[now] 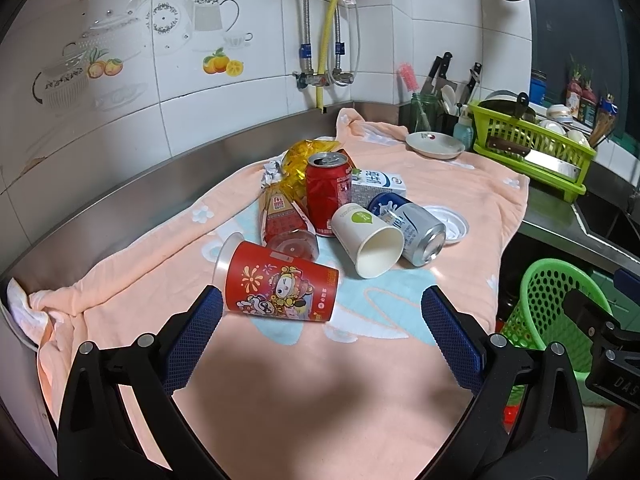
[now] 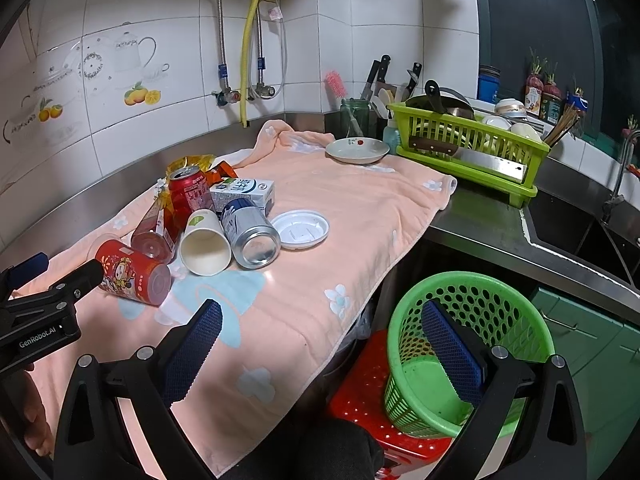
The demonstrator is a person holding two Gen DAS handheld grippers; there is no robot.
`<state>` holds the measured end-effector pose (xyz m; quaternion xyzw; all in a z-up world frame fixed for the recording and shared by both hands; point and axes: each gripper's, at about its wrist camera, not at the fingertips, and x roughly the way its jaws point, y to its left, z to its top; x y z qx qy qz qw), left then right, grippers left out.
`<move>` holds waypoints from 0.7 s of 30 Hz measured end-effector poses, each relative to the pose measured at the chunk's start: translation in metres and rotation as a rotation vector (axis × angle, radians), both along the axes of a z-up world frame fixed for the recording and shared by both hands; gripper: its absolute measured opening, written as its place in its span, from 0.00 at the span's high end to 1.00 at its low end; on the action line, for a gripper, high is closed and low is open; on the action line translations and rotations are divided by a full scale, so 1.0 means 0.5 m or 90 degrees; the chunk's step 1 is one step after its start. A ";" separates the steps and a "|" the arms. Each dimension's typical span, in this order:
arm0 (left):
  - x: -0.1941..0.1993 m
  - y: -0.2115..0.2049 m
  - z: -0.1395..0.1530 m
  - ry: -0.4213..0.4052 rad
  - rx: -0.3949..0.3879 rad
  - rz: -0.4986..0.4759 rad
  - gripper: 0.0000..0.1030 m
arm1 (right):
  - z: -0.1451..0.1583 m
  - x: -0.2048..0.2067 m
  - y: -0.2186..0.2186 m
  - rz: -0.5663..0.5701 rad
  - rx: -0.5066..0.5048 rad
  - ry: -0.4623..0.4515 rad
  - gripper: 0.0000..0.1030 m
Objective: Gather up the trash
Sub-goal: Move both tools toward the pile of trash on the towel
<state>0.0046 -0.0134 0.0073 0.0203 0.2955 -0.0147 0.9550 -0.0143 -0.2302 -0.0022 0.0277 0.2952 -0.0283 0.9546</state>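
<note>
Trash lies in a pile on a peach towel (image 1: 320,380) (image 2: 340,216). A red printed cup (image 1: 280,286) (image 2: 134,270) lies on its side nearest me. Behind it are a clear cup (image 1: 294,244), a white paper cup (image 1: 368,240) (image 2: 204,242), a silver can (image 1: 412,228) (image 2: 250,232), an upright red can (image 1: 328,192) (image 2: 188,194), a milk carton (image 1: 378,186) (image 2: 244,194), a white lid (image 1: 450,222) (image 2: 302,228) and yellow wrappers (image 1: 308,152). My left gripper (image 1: 322,304) (image 2: 60,280) is open just short of the red cup. My right gripper (image 2: 320,320) is open, one finger over the towel, the other over a green basket (image 2: 468,352) (image 1: 552,300).
The basket stands on a red stool (image 2: 372,400) below the counter's edge. At the back right are a white dish (image 2: 357,150), a green dish rack (image 2: 468,148) with a cleaver, and a jar of knives (image 2: 380,92). A steel sink (image 2: 580,232) lies further right.
</note>
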 end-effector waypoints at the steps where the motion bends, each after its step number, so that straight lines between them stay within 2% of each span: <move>1: 0.001 0.001 0.000 0.000 0.000 0.000 0.05 | 0.000 0.000 0.000 0.000 0.000 0.000 0.06; 21: 0.008 0.007 -0.003 0.000 0.001 0.012 0.05 | -0.006 0.011 0.003 0.003 0.004 0.007 0.06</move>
